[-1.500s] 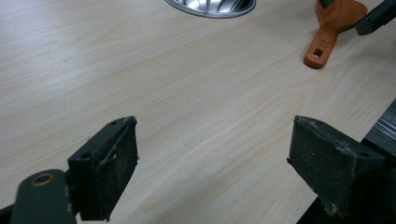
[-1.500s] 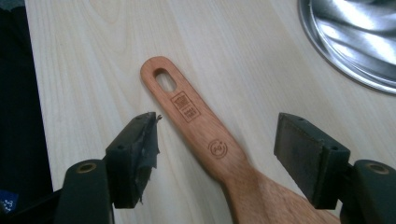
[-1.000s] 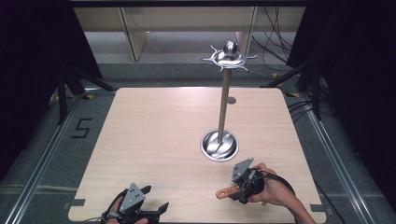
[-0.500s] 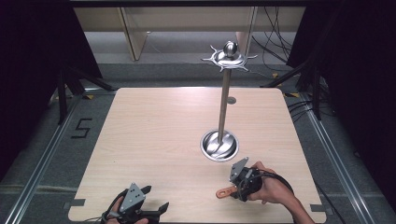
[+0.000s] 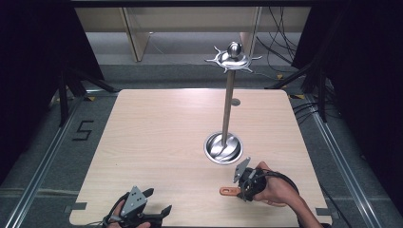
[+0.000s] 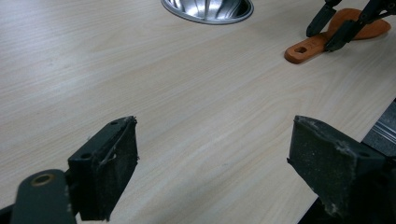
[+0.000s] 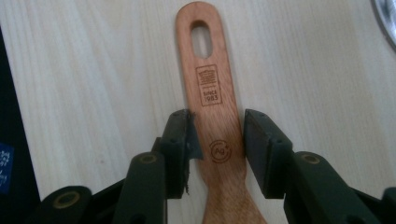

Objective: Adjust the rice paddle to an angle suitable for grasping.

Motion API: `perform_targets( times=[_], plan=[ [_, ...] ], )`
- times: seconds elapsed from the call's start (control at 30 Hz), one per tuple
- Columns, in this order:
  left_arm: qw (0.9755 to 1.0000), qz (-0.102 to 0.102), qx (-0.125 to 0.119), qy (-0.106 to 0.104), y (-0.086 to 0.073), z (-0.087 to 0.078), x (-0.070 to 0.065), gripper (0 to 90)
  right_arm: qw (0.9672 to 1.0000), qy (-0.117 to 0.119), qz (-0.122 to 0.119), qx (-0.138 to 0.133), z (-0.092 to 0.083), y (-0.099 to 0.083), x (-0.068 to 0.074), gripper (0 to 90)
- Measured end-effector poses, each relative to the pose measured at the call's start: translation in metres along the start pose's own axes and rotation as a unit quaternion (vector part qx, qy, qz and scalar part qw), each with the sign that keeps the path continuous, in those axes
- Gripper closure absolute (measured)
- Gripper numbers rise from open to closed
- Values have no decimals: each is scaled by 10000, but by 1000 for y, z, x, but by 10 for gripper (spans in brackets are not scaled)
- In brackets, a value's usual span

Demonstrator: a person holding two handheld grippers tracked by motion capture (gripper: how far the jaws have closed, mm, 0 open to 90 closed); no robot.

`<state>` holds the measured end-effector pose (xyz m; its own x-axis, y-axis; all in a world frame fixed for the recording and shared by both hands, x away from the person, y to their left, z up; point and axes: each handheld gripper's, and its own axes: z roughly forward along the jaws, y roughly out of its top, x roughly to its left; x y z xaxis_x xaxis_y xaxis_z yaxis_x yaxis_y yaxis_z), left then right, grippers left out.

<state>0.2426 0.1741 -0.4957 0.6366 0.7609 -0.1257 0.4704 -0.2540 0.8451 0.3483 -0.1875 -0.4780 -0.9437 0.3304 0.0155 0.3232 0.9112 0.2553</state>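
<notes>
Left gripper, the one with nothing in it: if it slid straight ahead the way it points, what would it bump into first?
Probably nothing soon. The left gripper, jaws open, faces bare table. Farther on, the stand's round metal base lies about ahead, so it might meet that, though depth is hard to judge. The wooden spatula lies off to one side.

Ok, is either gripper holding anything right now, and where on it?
The right gripper has its jaws closed on the wooden spatula, gripping the handle partway along, below the hanging hole. The left gripper is open over bare table and holds nothing.
</notes>
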Motion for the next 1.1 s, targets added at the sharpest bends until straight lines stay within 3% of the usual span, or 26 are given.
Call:
perform_targets(
  times=[0.27,0.37,0.43,0.5,0.57,0.6,0.63,0.73,0.83,1.1],
  plan=[
    [10000,22,9,-13,0,1,-1,149,9995,-55,-24,296,-1,4,1,649],
    [10000,-27,-25,-21,0,1,-1,149,9996,-5,-129,237,-2,4,0,648],
    [10000,-46,-39,-20,0,1,-1,149,9995,-37,-25,312,-1,5,0,648],
    [10000,-29,-22,-9,0,1,-1,149,9985,-13,-181,520,-1,12,-1,646],
    [10000,25,8,-12,0,1,0,149,9983,-18,-249,522,0,14,-1,648],
    [10000,-3,-2,-2,0,0,-1,149,9981,-149,-344,492,1,15,0,649],
    [10000,-3,-18,-21,0,1,-1,149,9974,-109,-535,461,2,17,-1,650],
    [10000,-18,-39,-36,0,1,-1,149,9973,-128,-465,553,2,20,1,651],
    [10000,45,1,-35,-1,0,-1,149,9951,-204,-691,670,2,22,-1,654],
    [10000,8,-22,-68,0,1,-3,149,9939,-188,-717,820,3,26,0,656]
  ],
)
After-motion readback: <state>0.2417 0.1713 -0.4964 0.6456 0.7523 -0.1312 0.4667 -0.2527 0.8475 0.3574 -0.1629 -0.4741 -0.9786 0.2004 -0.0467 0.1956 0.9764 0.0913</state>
